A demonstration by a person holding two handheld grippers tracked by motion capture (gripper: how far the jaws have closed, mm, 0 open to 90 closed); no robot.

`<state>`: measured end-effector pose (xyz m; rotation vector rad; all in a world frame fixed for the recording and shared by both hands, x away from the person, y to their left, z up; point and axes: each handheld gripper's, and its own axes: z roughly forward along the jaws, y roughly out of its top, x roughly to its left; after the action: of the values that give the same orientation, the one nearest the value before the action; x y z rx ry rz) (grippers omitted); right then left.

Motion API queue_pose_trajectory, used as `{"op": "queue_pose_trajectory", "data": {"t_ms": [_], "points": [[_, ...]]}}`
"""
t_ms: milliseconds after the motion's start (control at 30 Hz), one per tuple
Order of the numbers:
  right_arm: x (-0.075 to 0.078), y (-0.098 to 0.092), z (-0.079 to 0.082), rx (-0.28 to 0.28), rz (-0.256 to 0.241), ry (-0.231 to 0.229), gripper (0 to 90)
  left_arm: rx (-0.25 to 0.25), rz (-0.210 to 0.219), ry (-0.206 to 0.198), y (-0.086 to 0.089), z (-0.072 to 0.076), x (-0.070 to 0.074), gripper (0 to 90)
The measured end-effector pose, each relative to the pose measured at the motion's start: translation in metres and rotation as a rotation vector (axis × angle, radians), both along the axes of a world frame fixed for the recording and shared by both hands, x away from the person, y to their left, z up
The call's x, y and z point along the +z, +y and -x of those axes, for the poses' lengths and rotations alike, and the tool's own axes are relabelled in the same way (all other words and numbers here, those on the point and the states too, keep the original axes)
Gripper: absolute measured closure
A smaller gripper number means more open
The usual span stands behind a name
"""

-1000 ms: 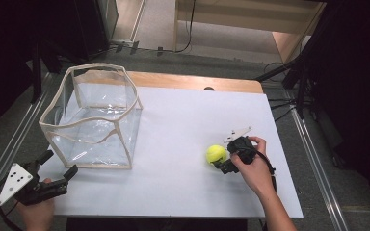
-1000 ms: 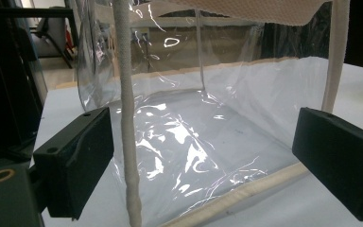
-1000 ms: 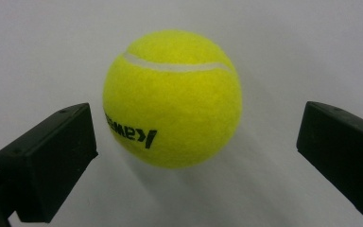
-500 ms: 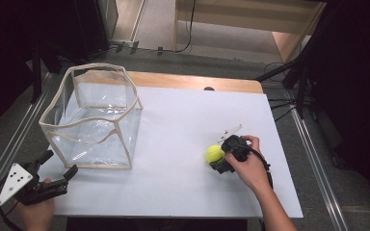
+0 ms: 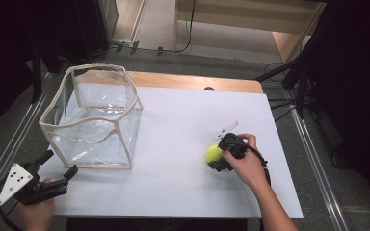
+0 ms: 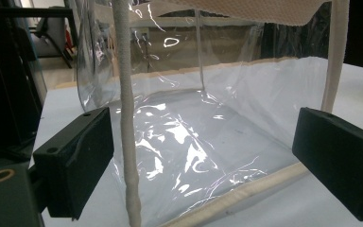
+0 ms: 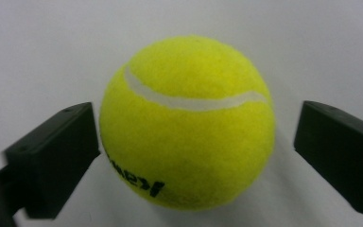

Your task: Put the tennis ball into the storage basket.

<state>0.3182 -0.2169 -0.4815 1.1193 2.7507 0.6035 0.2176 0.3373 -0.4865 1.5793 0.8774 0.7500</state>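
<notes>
A yellow tennis ball (image 5: 214, 153) (image 7: 186, 123) lies on the white table, right of centre. My right gripper (image 5: 217, 161) (image 7: 194, 142) is open around it, one jaw on each side, with a small gap on the right side. A clear plastic bag (image 5: 92, 117) (image 6: 208, 118) with beige trim stands open at the table's left. My left gripper (image 5: 58, 166) (image 6: 208, 165) is open at the front left corner, its jaws pointing at the bag's near corner, nothing between them but the bag's edge seam (image 6: 125, 123) in front.
The white table top (image 5: 173, 144) ends on a wooden edge (image 5: 192, 83) at the back. Metal rails (image 5: 313, 163) run along both sides. Cables and dark stands (image 5: 294, 72) sit on the floor beyond the right back corner.
The right gripper has moved slightly down and left, closing around the ball's sides. The left gripper has stayed in place.
</notes>
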Motion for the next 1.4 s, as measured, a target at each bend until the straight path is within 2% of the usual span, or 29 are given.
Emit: {"op": "queue_pose_trajectory", "data": {"t_ms": [67,300,433,500,867,1133,1300,1400], "points": [[0.000,0.001,-0.001,-0.003,-0.008,-0.003,12.2,0.000,-0.002,0.001,0.000,0.000,0.000,6.5],[-0.003,0.008,-0.004,-0.002,0.013,0.018,12.3,-0.002,0.002,0.001,0.000,0.000,0.000,6.5],[-0.003,0.009,-0.005,0.006,0.006,0.022,14.0,-0.002,0.003,0.002,0.000,0.000,0.000,6.5],[-0.004,0.010,-0.005,0.013,0.008,0.031,22.3,-0.004,0.001,0.001,0.000,0.000,0.000,6.5],[-0.001,0.012,-0.007,0.021,0.015,0.034,22.8,-0.005,0.001,0.001,0.000,0.000,0.000,6.5],[0.007,0.017,-0.009,0.029,0.000,0.029,22.8,-0.003,0.000,0.003,0.000,0.000,0.000,6.5],[0.010,0.022,-0.011,0.053,0.009,0.026,22.8,-0.003,0.001,0.003,0.000,0.000,0.000,6.5],[0.011,0.027,-0.012,0.061,-0.003,0.029,22.8,-0.004,0.003,0.001,0.000,0.000,0.000,6.5]]}}
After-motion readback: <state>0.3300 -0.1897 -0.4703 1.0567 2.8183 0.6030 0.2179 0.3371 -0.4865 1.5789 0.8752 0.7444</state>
